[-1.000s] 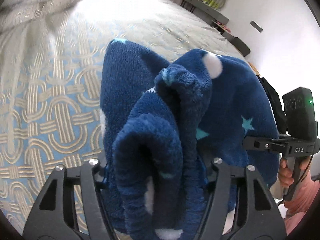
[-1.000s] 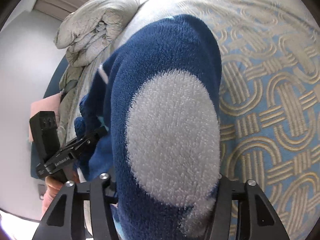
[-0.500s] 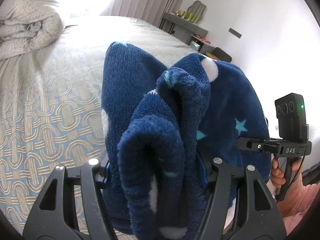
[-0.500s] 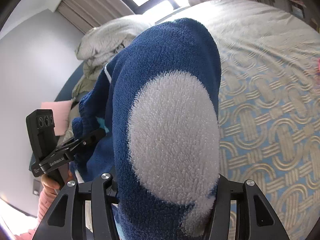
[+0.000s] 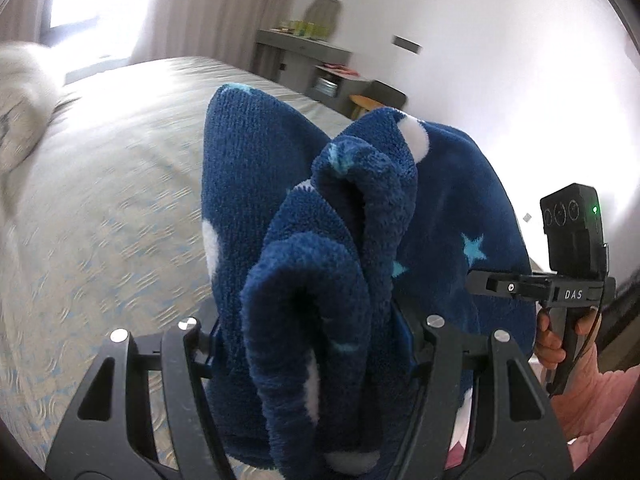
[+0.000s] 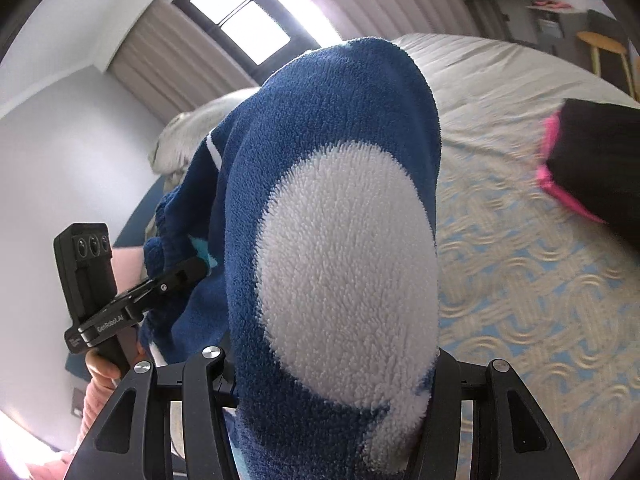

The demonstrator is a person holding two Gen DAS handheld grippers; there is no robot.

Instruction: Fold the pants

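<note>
The pants (image 5: 304, 248) are dark blue fleece with white dots and light blue stars. My left gripper (image 5: 312, 360) is shut on a bunched, folded edge of them and holds it up above the bed. My right gripper (image 6: 332, 380) is shut on another part of the pants (image 6: 340, 220), where a large white dot faces the camera. Each gripper shows in the other's view: the right one (image 5: 520, 286) at the right side, the left one (image 6: 160, 280) at the left side. The fabric hides the fingertips of both.
The bed (image 5: 100, 208) with a beige and light blue patterned cover lies below. A rumpled grey duvet (image 6: 188, 136) sits at its head. A black and pink garment (image 6: 592, 160) lies on the bed to the right. A grey desk (image 5: 304, 56) and a wooden stool (image 6: 604, 48) stand by the far wall.
Both grippers have lifted and tilted up with the pants still held. The views now show more of the room, window and walls, and less of the bed cover.
</note>
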